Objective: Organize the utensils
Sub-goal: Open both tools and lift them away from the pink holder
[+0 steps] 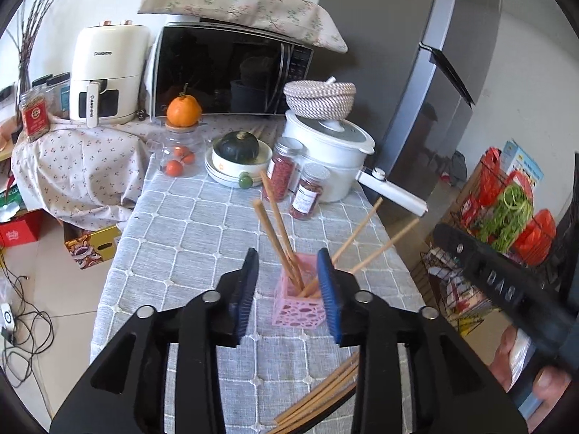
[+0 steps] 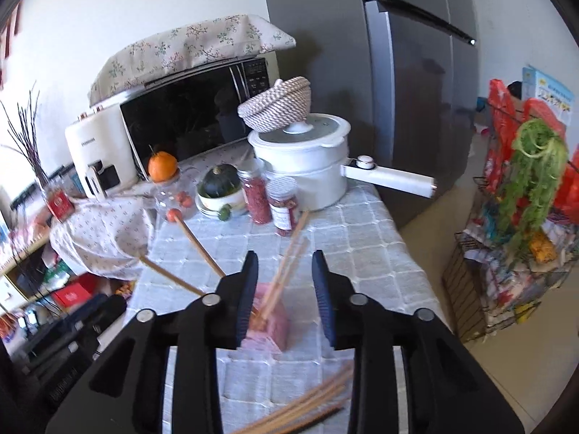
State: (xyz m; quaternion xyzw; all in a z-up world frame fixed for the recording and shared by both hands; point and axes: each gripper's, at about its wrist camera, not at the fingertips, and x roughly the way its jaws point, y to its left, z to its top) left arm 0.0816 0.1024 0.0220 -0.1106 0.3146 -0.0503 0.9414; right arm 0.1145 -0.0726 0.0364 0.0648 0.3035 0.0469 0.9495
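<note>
- Chopsticks (image 1: 278, 231) stand in a pink holder (image 1: 296, 305) with cut-out sides, on the grey checked tablecloth (image 1: 202, 238) near the front of the table.
- Two pairs sit in that holder: one leans back and to the left in the left wrist view, the other (image 1: 365, 242) leans out to the right.
- More loose chopsticks (image 1: 318, 401) lie flat in a bundle on the cloth at the near edge, well in front of the holder.
- Left gripper (image 1: 289, 282) hangs just over the holder, jaws parted, with nothing pressed between the blue pads; the holder shows in the gap.
- Right gripper (image 2: 286, 282) is also parted and empty, above the same holder (image 2: 271, 329), with a pair of chopsticks (image 2: 286, 264) rising through the gap and touching neither pad, as far as the blur allows.
- A hand (image 1: 524, 358) grips the other tool's handle at the lower right of the left wrist view.
- Glass jar (image 1: 179, 152) further back holds small red-orange fruit; an orange (image 1: 183, 110) rests on its lid.
- White bowl (image 1: 239, 166) on stacked plates holds a dark green squash (image 1: 239, 144).
- Two clear jars (image 1: 295, 181) with red contents stand beside a white lidded pot (image 1: 333, 155), which carries a woven basket (image 1: 319, 99) on its lid.
</note>
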